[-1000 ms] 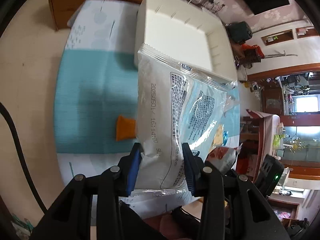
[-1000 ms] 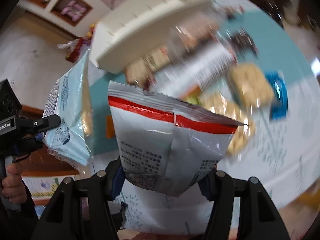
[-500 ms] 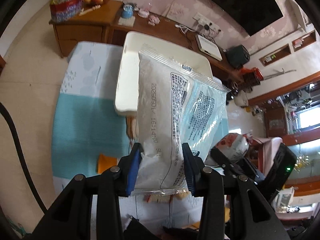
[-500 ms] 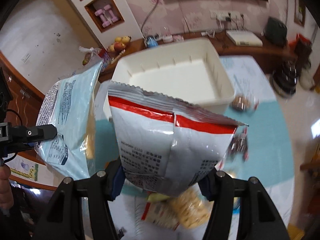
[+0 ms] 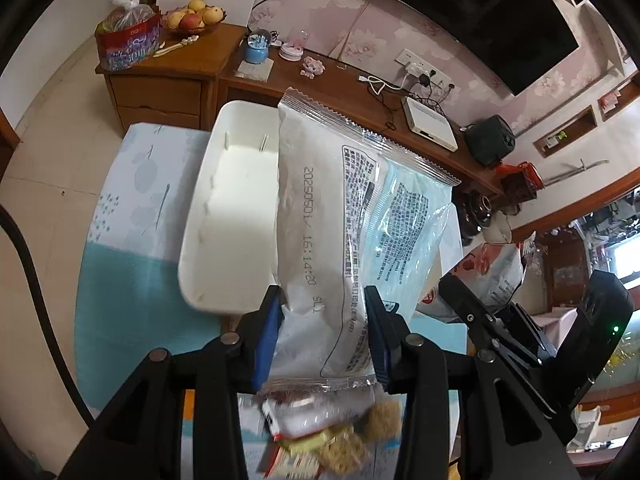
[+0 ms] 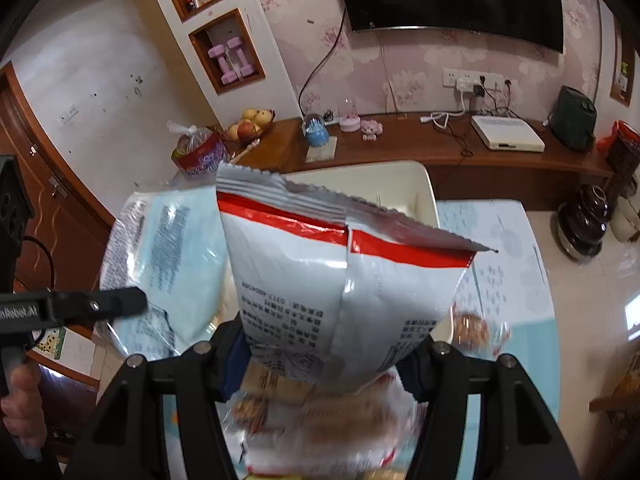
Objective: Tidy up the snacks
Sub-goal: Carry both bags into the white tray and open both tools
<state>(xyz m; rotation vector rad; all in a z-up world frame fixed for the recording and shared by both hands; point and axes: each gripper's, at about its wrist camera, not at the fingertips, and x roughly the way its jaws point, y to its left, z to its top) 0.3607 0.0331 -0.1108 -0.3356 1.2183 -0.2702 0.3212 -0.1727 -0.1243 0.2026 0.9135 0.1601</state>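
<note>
On the cloth-covered worktop (image 5: 132,216) your white bin (image 5: 224,216) shows nothing inside, loose snacks (image 6: 320,412) lie below, and your 2 tools are clamped on bags above it: left tool (image 5: 322,336) on a pale-blue bag (image 5: 344,240), right tool (image 6: 322,354) on a red-striped bag (image 6: 316,276).

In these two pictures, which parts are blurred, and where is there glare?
Left wrist view: the loose snacks on the table below the gripper are motion-blurred; the held pale blue packet is sharp, with glare on its clear film. Right wrist view: the lower snacks are smeared; the red-striped bag is sharp.
</note>
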